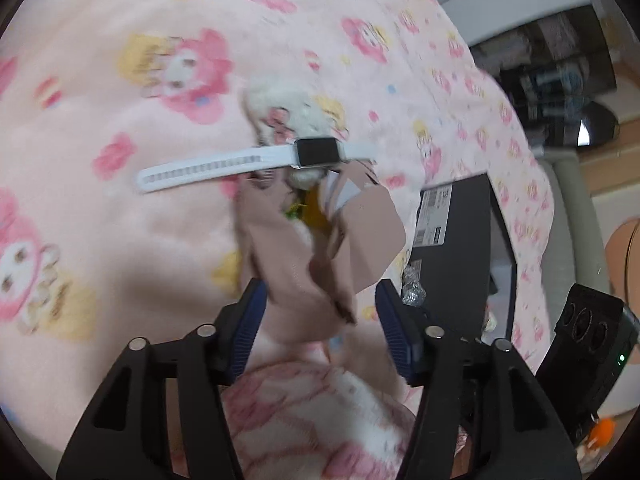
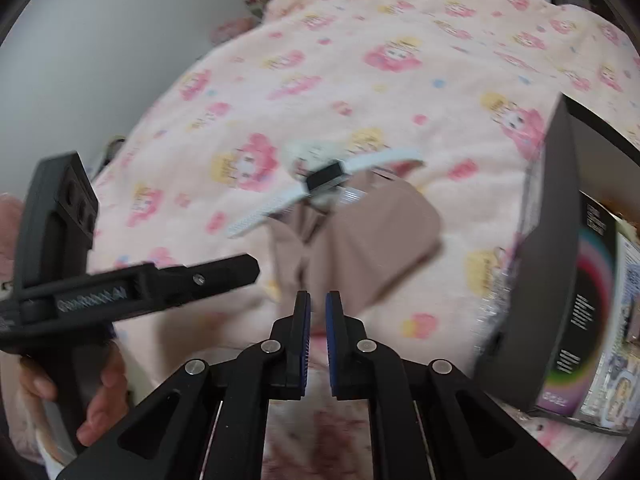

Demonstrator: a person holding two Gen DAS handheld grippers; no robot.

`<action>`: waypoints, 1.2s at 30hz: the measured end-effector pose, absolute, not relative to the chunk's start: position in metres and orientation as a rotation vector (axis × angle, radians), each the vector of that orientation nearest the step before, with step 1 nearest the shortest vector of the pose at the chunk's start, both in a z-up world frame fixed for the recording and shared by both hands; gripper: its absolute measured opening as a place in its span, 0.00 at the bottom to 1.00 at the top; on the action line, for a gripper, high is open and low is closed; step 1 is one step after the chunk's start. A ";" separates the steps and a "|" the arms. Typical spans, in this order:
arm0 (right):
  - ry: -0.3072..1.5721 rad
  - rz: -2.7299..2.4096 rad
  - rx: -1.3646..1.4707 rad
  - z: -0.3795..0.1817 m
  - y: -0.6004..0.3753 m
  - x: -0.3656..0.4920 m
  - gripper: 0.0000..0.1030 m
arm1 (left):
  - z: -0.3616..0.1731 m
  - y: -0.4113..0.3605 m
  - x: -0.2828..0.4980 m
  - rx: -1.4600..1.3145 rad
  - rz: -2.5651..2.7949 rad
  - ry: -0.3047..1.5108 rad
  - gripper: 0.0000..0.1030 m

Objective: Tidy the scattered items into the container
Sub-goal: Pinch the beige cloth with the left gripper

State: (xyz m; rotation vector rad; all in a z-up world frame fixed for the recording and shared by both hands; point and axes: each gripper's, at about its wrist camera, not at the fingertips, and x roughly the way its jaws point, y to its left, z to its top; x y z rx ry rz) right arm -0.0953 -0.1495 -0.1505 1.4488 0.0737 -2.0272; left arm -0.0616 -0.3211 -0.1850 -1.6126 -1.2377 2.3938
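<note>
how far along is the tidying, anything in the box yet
Done: a crinkly wrapper seems to sit by the dark box, contents otherwise unclear. In hand: nothing; left gripper open, right gripper shut and empty. Left: white watch, tan cloth, plush on the blanket.

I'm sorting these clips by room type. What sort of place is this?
Most likely a bedroom at home, with the work done on a bed. A soft pink cartoon-print blanket covers the whole surface, a white smartwatch and beige cloth lie loose on it, and a dark box sits on it too.
</note>
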 end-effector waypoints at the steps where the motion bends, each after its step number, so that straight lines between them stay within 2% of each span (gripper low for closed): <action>1: 0.067 -2.021 1.467 -0.154 -0.149 -0.097 0.06 | -0.188 -0.317 -0.071 -1.652 2.372 -1.192 0.57; 3: 0.074 -2.024 1.488 -0.159 -0.147 -0.100 0.06 | -0.197 -0.310 -0.089 -1.719 2.333 -1.135 0.56; 4: 0.081 -2.032 1.488 -0.159 -0.147 -0.101 0.06 | -0.201 -0.306 -0.096 -1.729 2.311 -1.103 0.51; 5: 0.080 -2.036 1.487 -0.159 -0.147 -0.101 0.06 | -0.204 -0.303 -0.101 -1.732 2.293 -1.081 0.23; 6: 0.068 -2.034 1.490 -0.160 -0.148 -0.104 0.06 | -0.208 -0.299 -0.105 -1.748 2.279 -1.053 0.05; 7: 0.060 -2.029 1.493 -0.160 -0.149 -0.105 0.06 | -0.209 -0.297 -0.105 -1.751 2.292 -1.034 0.01; 9: 0.060 -2.021 1.497 -0.161 -0.151 -0.108 0.07 | -0.205 -0.299 -0.097 -1.702 2.332 -1.044 0.00; 15: 0.045 -1.999 1.503 -0.158 -0.154 -0.108 0.07 | -0.176 -0.351 -0.031 -1.495 2.541 -1.265 0.00; 21: 0.058 -1.940 1.481 -0.157 -0.175 -0.110 0.08 | -0.187 -0.398 0.017 -1.609 2.669 -1.356 0.01; 24: 0.106 -1.892 1.433 -0.156 -0.189 -0.108 0.21 | -0.196 -0.413 0.036 -1.652 2.653 -1.448 0.02; 25: 0.127 -1.865 1.394 -0.154 -0.194 -0.105 0.28 | -0.200 -0.415 0.040 -1.652 2.626 -1.479 0.08; 26: 0.140 -1.831 1.358 -0.152 -0.200 -0.103 0.35 | -0.202 -0.414 0.044 -1.621 2.589 -1.516 0.20; 27: 0.141 -1.811 1.345 -0.152 -0.203 -0.103 0.38 | -0.205 -0.413 0.046 -1.577 2.543 -1.547 0.28; 28: 0.133 -1.796 1.345 -0.153 -0.209 -0.107 0.43 | -0.206 -0.409 0.045 -1.538 2.510 -1.561 0.42; 29: 0.122 -1.791 1.363 -0.157 -0.213 -0.111 0.47 | -0.206 -0.404 0.043 -1.515 2.502 -1.560 0.46; 33: 0.147 -1.869 1.518 -0.189 -0.220 -0.137 0.47 | -0.216 -0.392 0.018 -1.482 2.499 -1.543 0.44; 35: 0.145 -1.884 1.546 -0.196 -0.218 -0.143 0.47 | -0.223 -0.390 0.008 -1.520 2.481 -1.530 0.03; 36: 0.137 -1.884 1.548 -0.197 -0.215 -0.143 0.47 | -0.222 -0.389 0.007 -1.544 2.501 -1.506 0.03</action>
